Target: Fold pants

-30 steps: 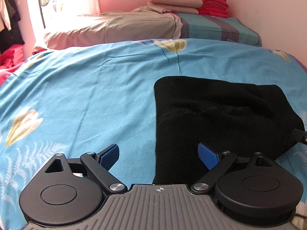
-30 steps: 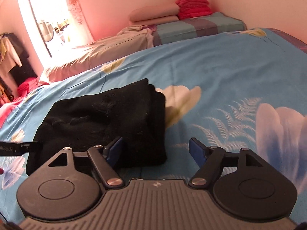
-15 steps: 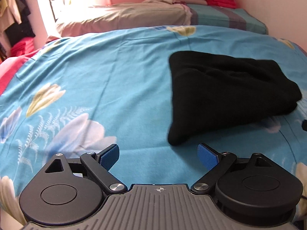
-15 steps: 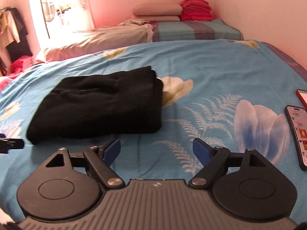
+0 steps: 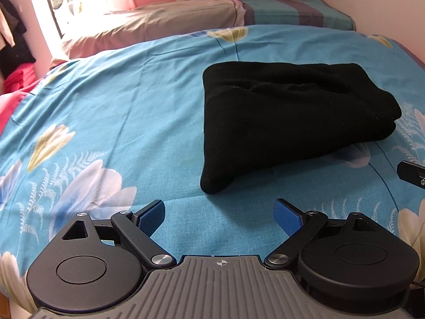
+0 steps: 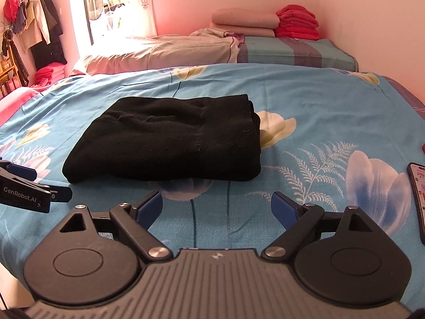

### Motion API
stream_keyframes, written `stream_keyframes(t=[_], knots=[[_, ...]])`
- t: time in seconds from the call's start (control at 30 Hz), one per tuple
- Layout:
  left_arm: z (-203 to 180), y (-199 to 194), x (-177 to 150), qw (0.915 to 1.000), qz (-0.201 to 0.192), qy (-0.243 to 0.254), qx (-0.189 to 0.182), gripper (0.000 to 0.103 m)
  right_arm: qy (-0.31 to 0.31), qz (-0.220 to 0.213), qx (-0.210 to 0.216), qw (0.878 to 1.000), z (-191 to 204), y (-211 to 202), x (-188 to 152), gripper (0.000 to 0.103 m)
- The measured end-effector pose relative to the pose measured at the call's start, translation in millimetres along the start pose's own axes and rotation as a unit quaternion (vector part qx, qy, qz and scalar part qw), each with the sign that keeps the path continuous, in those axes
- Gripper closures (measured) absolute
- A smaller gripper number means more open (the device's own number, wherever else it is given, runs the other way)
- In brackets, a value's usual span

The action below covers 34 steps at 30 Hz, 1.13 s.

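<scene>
The black pants (image 5: 287, 117) lie folded in a compact bundle on the blue floral bedspread (image 5: 119, 111); they also show in the right wrist view (image 6: 170, 138). My left gripper (image 5: 219, 214) is open and empty, held back from the bundle's near left corner. My right gripper (image 6: 216, 207) is open and empty, a short way in front of the bundle's near edge. The left gripper's body (image 6: 24, 188) shows at the left edge of the right wrist view. A tip of the right gripper (image 5: 411, 172) shows at the right edge of the left wrist view.
A phone (image 6: 418, 194) lies on the bedspread at the right edge. A second bed (image 6: 186, 50) with folded beige and red blankets (image 6: 265, 22) stands behind. Clothes hang on a rack (image 6: 29, 26) at the far left.
Both grippers have pulled back toward me from the folded pants, which they were touching a second ago. The pants lie still. Both grippers stay open.
</scene>
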<state>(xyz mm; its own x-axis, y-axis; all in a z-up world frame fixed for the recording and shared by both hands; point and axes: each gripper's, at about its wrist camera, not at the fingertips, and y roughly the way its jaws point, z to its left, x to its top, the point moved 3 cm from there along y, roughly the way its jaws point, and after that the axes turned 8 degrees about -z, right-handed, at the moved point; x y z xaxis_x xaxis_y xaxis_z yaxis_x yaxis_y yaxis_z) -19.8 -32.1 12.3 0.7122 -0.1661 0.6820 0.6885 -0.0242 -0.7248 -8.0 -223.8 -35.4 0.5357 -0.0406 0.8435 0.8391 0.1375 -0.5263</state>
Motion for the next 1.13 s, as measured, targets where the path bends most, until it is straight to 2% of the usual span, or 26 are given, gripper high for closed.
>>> stream_keyframes(t=[1.13], knots=[[3,9,9,0.9998,0.007,0.002,-0.019,0.0,0.011,0.017,0.022,1.0,6,17,2,0.011]])
